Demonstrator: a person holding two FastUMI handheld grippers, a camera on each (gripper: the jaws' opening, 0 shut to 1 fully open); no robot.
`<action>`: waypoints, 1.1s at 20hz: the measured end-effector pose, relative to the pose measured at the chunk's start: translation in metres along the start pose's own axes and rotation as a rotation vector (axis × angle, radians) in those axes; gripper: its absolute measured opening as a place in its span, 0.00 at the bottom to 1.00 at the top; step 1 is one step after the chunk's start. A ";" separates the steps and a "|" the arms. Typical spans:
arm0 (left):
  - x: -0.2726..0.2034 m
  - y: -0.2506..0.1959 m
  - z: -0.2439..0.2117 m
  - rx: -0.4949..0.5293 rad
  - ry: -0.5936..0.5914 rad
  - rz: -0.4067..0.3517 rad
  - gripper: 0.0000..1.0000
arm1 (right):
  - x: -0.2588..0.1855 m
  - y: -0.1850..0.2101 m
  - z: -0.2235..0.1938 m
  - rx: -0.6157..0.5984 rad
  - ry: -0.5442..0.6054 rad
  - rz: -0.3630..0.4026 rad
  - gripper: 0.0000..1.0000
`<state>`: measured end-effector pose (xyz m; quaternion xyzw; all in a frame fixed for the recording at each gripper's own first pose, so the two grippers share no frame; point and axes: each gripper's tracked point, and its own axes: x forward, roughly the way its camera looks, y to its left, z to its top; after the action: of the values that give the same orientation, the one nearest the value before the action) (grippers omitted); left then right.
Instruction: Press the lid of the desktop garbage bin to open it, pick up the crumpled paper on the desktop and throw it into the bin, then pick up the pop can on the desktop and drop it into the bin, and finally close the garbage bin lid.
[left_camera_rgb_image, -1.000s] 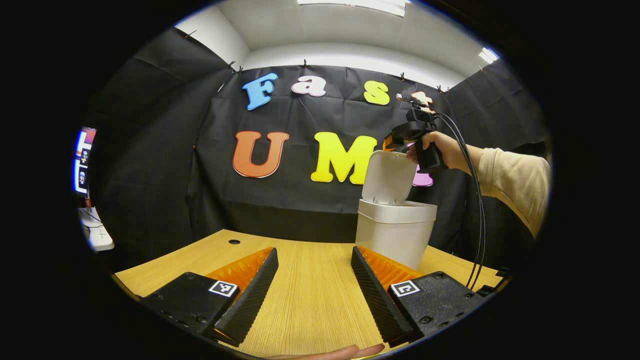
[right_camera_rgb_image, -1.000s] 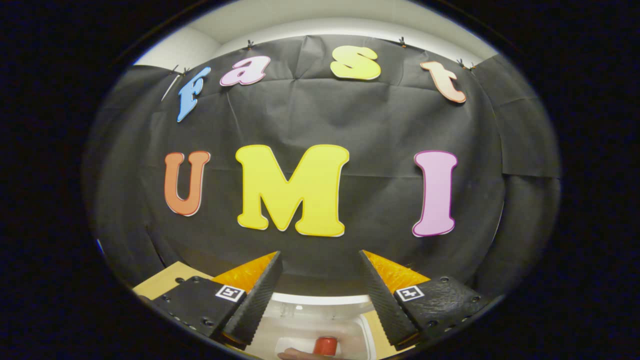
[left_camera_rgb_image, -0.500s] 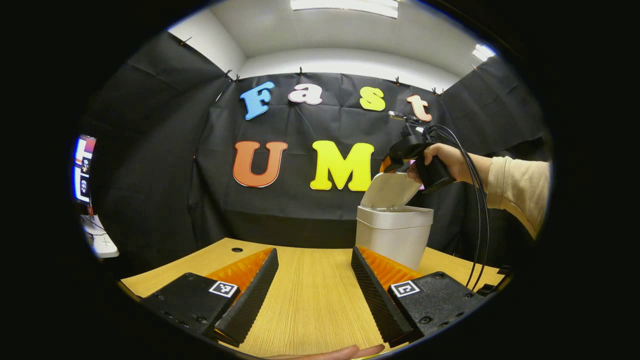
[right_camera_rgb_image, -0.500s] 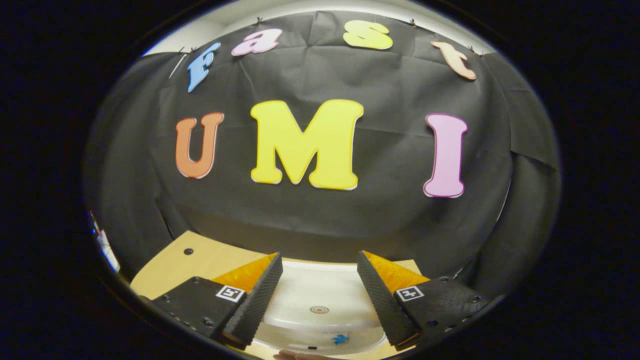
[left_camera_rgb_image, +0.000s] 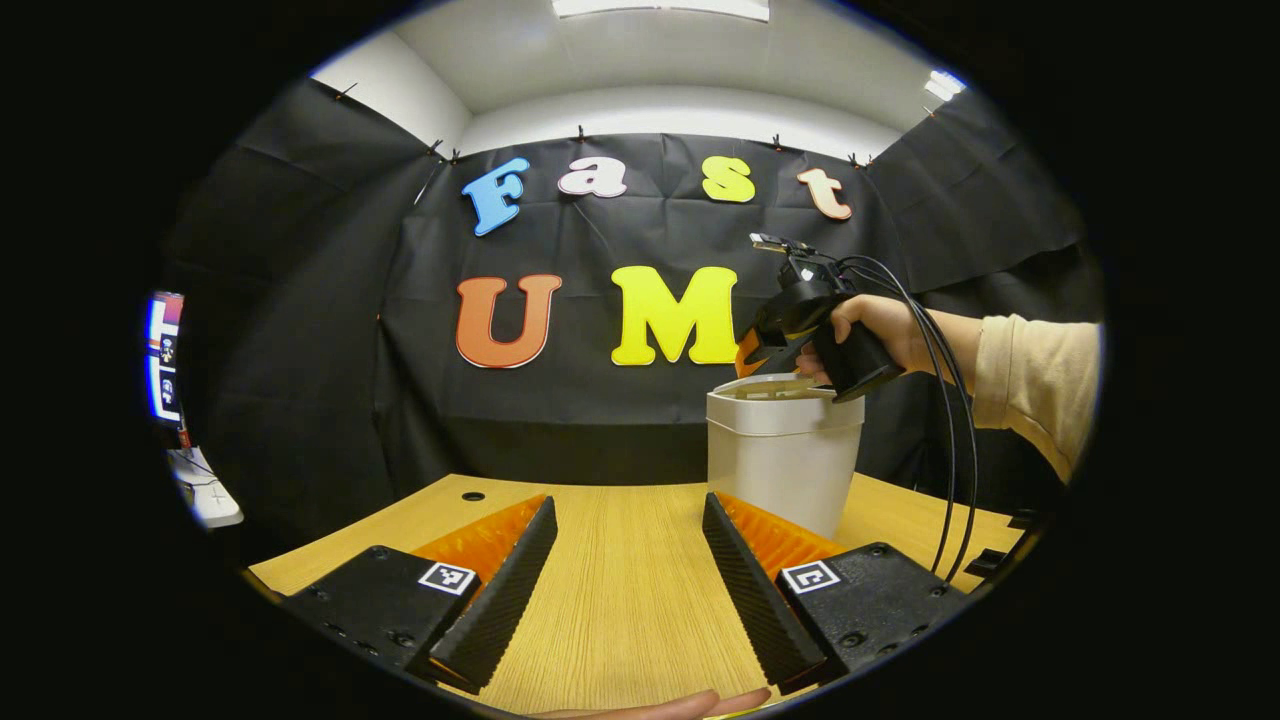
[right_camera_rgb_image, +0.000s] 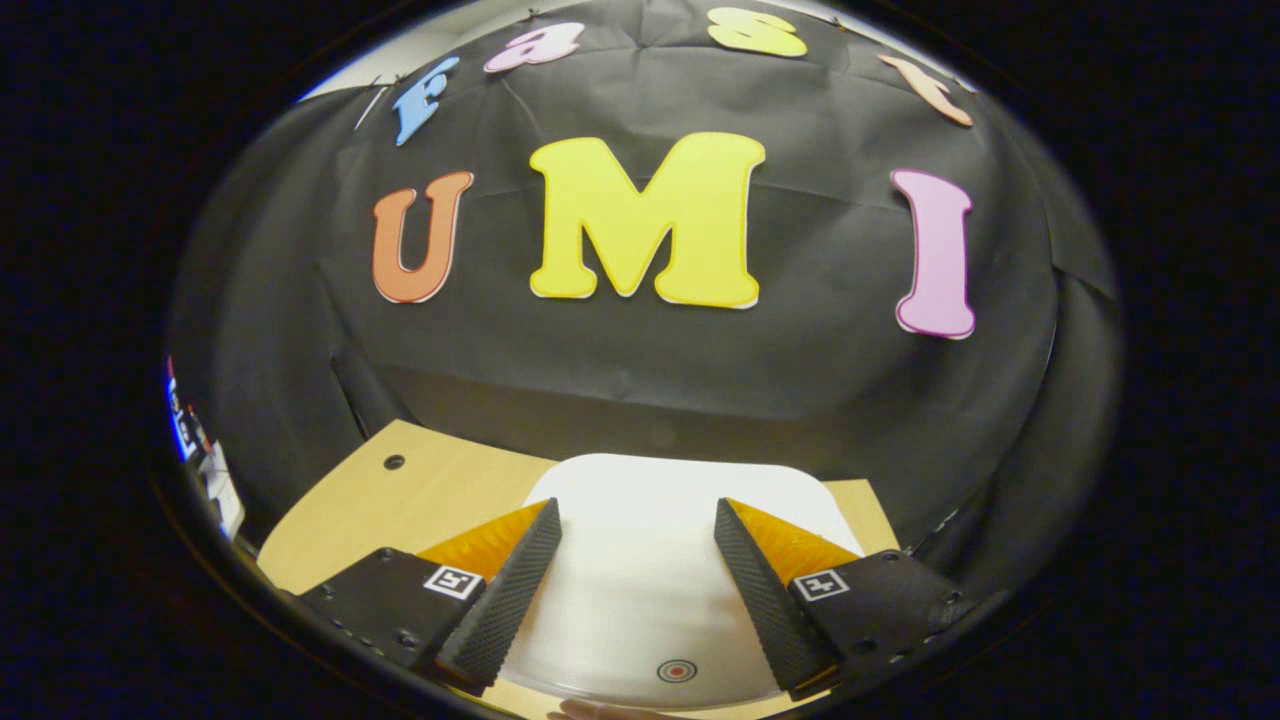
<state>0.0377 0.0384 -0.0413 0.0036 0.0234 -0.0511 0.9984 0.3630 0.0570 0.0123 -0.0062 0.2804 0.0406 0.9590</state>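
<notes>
The white desktop bin (left_camera_rgb_image: 785, 470) stands on the wooden table (left_camera_rgb_image: 620, 600), right of centre in the left gripper view. Its lid (left_camera_rgb_image: 775, 384) lies almost flat on the rim, with a thin gap showing. A hand in a beige sleeve holds my right gripper (left_camera_rgb_image: 760, 352) tilted down just over the lid's back edge. In the right gripper view the lid (right_camera_rgb_image: 640, 570) spreads white under the right gripper (right_camera_rgb_image: 636, 505), which is open; I cannot tell if it touches. My left gripper (left_camera_rgb_image: 628, 503) is open and empty, low over the table, in front of the bin.
Black cables (left_camera_rgb_image: 948, 450) hang from the right gripper down to the table's right edge. A small round hole (left_camera_rgb_image: 472, 496) sits in the table's far left part. A lit screen (left_camera_rgb_image: 165, 355) stands off to the left. The black cloth wall stands close behind the bin.
The lid has swung down from upright to almost flat. The right gripper came down with it and tilted forward. The left gripper stayed put.
</notes>
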 end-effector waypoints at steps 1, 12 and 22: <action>0.000 -0.001 0.000 -0.003 0.003 0.000 0.95 | 0.000 -0.004 -0.003 0.007 0.006 -0.001 0.97; -0.002 0.003 0.004 0.003 -0.010 0.005 0.95 | -0.041 -0.012 -0.033 -0.024 -0.098 -0.082 0.98; -0.007 0.014 0.017 0.011 -0.058 0.003 0.95 | -0.051 -0.013 -0.048 -0.009 -0.252 -0.047 0.98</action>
<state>0.0330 0.0528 -0.0243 0.0077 -0.0057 -0.0498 0.9987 0.2956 0.0382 -0.0004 -0.0121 0.1572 0.0197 0.9873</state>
